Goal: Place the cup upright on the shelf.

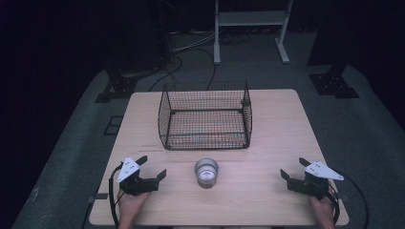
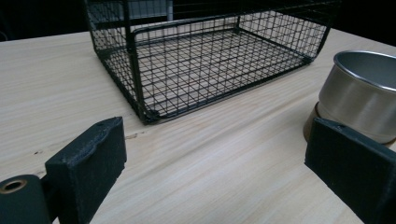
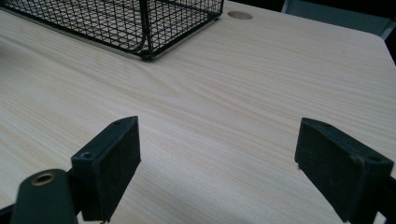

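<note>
Nothing looks done yet: the cup stands on the table just in front of the seemingly empty basket, between the left gripper and right gripper, both wide open and holding nothing.

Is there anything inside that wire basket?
The basket looks empty: through its mesh floor only the wooden table shows. Nothing lies in it; the mesh is open enough that little could hide.
</note>
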`<state>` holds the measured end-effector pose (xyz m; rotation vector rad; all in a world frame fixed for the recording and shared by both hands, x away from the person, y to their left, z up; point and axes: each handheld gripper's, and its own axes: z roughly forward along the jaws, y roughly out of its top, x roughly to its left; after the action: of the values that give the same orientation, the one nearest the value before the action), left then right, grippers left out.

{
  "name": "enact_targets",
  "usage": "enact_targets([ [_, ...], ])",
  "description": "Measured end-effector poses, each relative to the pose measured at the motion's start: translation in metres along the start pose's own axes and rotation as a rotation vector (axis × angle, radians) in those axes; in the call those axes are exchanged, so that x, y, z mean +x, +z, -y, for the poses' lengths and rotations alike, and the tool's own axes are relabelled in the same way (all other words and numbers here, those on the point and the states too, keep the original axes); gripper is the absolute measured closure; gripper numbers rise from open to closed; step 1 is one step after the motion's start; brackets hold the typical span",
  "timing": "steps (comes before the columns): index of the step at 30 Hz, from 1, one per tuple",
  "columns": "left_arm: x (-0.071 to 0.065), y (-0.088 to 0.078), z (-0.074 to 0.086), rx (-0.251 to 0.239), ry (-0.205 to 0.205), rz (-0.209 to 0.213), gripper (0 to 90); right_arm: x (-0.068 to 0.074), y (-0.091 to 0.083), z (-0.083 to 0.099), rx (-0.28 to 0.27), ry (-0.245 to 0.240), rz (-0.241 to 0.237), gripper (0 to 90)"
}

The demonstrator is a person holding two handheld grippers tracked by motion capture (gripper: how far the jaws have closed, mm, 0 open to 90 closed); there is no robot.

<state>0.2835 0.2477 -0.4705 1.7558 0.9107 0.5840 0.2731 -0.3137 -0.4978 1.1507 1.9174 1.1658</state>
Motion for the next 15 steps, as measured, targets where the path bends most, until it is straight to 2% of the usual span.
enact_targets([
  [2, -0.0013, 0.0008, -0.0009, 0.007, 0.011, 0.006, 4.5, -0.0001, 0.0001, 0.0000, 0.000, 0.000, -0.001, 13.5],
  [7, -0.0038, 0.0012, -0.0029, 0.003, 0.009, 0.018, 2.6, -0.0002, 0.0000, 0.0000, -0.001, 0.001, 0.000, 13.6],
  [14, -0.0086, 0.0026, -0.0043, 0.014, 0.024, 0.047, 1.9, 0.0000, -0.0002, 0.0001, -0.003, 0.001, -0.001, 13.6],
  [15, -0.0100, 0.0030, -0.0046, 0.014, 0.028, 0.061, 1.8, -0.0001, -0.0002, 0.0001, -0.003, 0.001, -0.002, 13.6],
])
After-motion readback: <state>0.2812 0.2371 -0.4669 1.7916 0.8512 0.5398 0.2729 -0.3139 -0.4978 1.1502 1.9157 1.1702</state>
